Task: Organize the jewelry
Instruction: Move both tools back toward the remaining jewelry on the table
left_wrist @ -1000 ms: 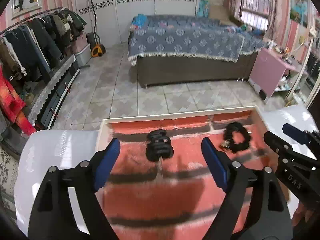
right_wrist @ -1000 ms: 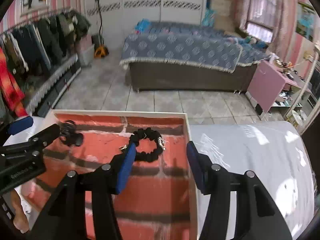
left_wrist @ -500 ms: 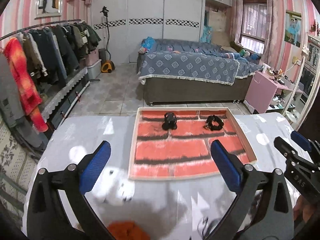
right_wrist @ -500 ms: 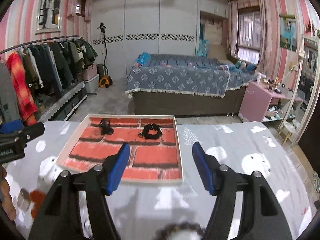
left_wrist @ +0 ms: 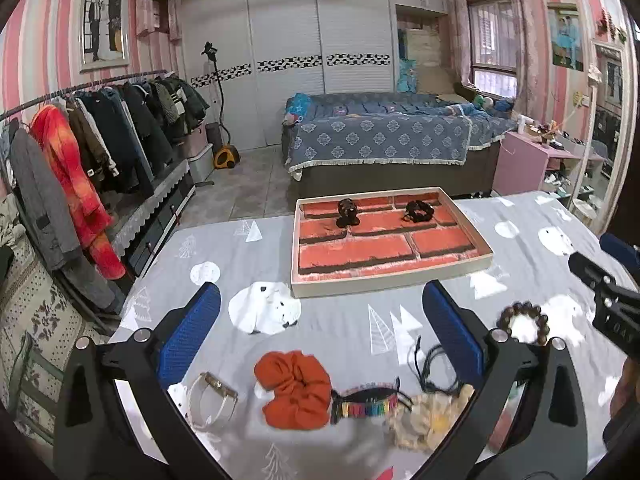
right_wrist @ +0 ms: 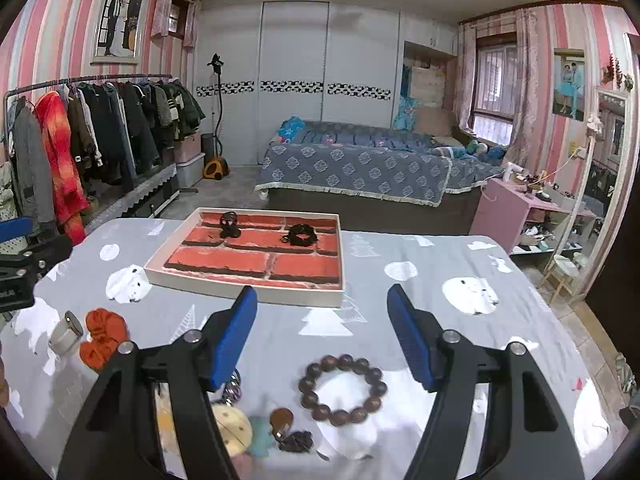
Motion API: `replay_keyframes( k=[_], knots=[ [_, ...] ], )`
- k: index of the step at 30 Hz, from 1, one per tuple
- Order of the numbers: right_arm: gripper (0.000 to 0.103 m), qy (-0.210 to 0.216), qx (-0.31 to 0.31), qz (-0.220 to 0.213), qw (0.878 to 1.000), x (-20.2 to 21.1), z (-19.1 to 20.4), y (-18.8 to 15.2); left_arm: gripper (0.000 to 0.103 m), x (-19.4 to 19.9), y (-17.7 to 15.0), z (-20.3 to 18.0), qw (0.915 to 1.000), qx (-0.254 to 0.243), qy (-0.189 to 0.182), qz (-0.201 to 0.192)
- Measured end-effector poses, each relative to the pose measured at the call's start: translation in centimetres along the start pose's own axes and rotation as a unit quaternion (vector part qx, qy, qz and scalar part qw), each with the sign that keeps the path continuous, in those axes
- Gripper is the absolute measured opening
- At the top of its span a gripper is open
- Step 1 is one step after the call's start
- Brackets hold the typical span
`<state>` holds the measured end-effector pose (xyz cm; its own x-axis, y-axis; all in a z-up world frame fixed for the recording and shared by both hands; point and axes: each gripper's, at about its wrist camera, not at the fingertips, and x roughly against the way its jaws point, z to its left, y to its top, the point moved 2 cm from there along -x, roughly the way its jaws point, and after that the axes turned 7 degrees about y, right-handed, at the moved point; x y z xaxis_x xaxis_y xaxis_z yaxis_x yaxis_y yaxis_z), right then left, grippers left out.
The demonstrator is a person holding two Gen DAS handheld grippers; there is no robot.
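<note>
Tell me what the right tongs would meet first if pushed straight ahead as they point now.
Probably the tablecloth just short of the tray, then the tray's near rim. The right tongs are open and empty; the bead bracelet lies below their line. Depth is uncertain.

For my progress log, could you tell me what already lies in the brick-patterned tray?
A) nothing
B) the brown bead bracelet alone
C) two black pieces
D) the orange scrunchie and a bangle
C: two black pieces lie near the far end of the tray, while the brown bead bracelet and the orange scrunchie lie on the tablecloth.
</note>
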<state>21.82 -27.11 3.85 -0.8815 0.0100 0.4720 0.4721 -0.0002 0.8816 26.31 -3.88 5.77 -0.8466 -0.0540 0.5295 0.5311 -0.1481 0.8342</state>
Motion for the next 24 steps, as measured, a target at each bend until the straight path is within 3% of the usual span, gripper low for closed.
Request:
replay_keyframes(
  k=[9,17,24],
  knots=[
    [0.067,0.004,-0.035,0.007,0.999,0.1,-2.4,-2.4,0.098,0.3,-2.3,0.7,1.0,0.003,-0.005,-0.001],
    [0.067,-0.015,-0.034,0.027,0.999,-3.9,-3.7,-5.5,0.098,-4.1,-4.5,1.4,0.9996,0.019,-0.002,0.021],
    [0.067,-0.041,-0.031,0.056,0.997,-7.3,-6.1,-5.6,0.098,-8.2,-5.9,2.5,0.9988,0.023,-0.002,0.042]
  ],
)
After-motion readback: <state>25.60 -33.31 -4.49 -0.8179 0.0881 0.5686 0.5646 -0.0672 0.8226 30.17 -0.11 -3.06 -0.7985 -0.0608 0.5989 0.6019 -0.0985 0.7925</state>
